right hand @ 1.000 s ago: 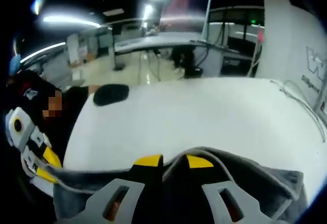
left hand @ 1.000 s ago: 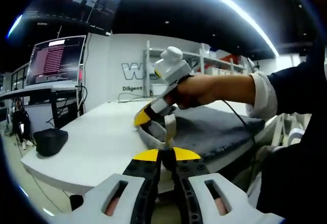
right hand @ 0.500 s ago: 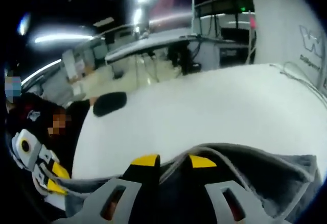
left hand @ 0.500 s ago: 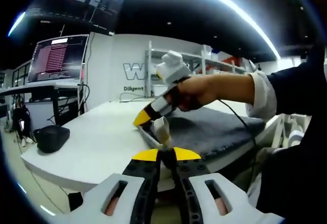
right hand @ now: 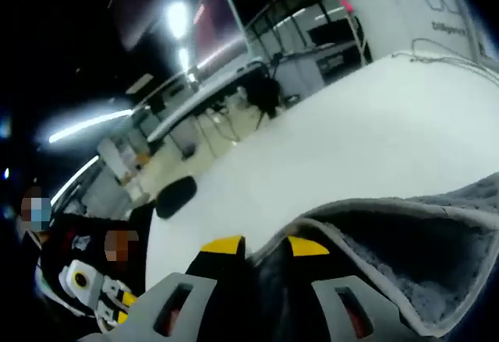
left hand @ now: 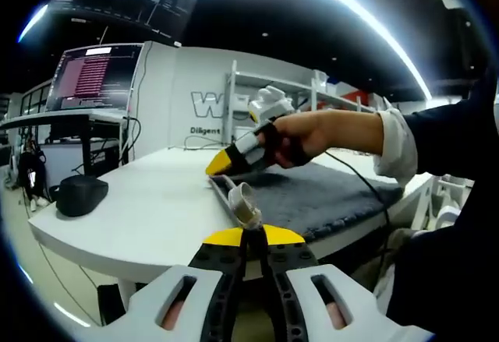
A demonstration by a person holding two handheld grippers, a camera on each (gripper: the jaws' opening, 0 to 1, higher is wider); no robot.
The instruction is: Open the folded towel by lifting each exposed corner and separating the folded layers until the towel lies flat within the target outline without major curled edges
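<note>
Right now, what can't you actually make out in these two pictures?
- Towel: its far right end is cut off behind the sleeve in the left gripper view, so its full shape is unknown.
- Target outline: none can be made out on the table.
- Right claw: its tips are buried in towel folds in the right gripper view.
- Monitor text: too small to read.

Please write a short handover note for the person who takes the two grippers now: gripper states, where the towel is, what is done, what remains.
Left gripper: shut on a towel corner at the near edge of the table.
Right gripper: shut on the towel edge, top layer raised.
Towel: grey, on the white table, partly folded.
Done: two corners gripped, layers starting to part.
Left: spread the layers, lay the towel flat, smooth curled edges.
</note>
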